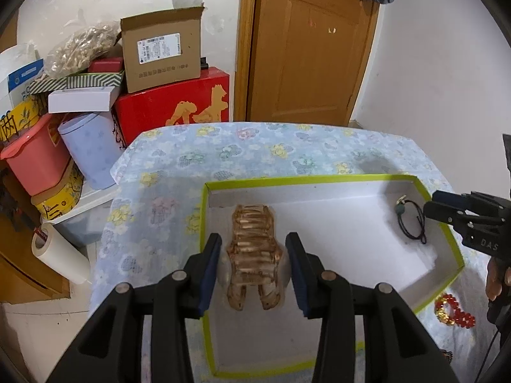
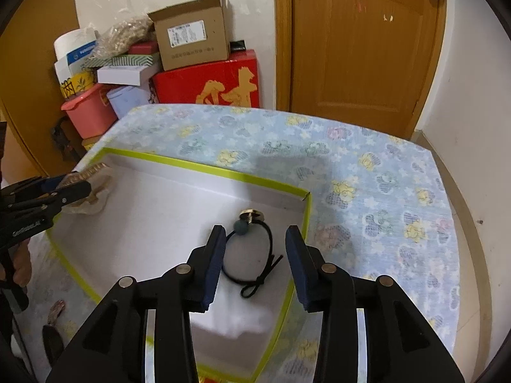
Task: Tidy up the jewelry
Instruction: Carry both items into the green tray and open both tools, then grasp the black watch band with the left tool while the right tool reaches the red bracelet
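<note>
Left hand-held gripper (image 1: 254, 255) parted around translucent amber plastic claw clip (image 1: 254, 255), inside white green-rimmed cardboard tray (image 1: 319, 179). Right hand-held gripper (image 2: 254, 255) parted above black elastic hair tie (image 2: 252, 255), already deposited. Red beaded bracelet (image 1: 455, 311) outstanding, right, on tabletop.

Even, soft indoor light fills both views, bright with no hard glare. The white floor of the tray (image 1: 335, 223) nearly washes out, and soft shadows pool along its inner walls. A faint grey shadow smudges the floral tablecloth (image 2: 367, 166). Fisheye bending curves the door (image 1: 313, 48) and table edges, dark vignette rings the corners, and detail looks slightly soft throughout.
</note>
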Demonstrator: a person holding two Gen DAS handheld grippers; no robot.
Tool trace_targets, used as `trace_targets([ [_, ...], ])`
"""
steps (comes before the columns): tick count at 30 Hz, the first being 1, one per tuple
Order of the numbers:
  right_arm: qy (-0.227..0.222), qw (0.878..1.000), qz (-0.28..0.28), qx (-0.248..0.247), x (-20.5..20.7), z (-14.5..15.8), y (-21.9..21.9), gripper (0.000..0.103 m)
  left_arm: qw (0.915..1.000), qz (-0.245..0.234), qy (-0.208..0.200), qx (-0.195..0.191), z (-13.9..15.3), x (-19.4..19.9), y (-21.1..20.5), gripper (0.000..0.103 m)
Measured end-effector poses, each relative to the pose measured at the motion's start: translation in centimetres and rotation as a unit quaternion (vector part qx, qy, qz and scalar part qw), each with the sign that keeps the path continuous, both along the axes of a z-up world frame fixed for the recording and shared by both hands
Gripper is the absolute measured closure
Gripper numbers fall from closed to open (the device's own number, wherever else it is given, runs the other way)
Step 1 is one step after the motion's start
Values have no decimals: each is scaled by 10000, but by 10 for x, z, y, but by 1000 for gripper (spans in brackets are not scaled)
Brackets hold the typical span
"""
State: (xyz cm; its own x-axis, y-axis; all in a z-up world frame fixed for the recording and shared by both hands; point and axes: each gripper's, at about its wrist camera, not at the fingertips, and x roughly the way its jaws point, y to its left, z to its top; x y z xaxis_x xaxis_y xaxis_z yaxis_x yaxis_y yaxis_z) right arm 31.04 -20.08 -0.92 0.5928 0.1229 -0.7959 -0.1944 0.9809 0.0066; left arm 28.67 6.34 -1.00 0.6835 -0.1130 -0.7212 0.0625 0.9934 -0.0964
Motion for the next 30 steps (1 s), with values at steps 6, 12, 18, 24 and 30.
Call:
trace_targets([
  [6, -195, 9997, 2, 153, -30, 19, -1, 60, 10000, -19, -88, -5, 14, -20, 1, 53],
  [12, -184, 9990, 17, 397, -67, 28, -2, 60, 9999, -20, -76, -133, 19, -53, 4, 53],
  [18, -157, 9986, 176, 472, -108, 33, 3, 60, 9996, -135, -136, -184, 26, -93, -2, 53],
  [24, -123, 9971, 397, 640, -147, 32, 10, 46, 9992, -234, -256, -184, 33, -129, -12, 53],
  [30, -98, 9968, 369, 701, -176, 31, 9, 43, 9990, -227, -306, -229, 35, -156, -16, 53],
])
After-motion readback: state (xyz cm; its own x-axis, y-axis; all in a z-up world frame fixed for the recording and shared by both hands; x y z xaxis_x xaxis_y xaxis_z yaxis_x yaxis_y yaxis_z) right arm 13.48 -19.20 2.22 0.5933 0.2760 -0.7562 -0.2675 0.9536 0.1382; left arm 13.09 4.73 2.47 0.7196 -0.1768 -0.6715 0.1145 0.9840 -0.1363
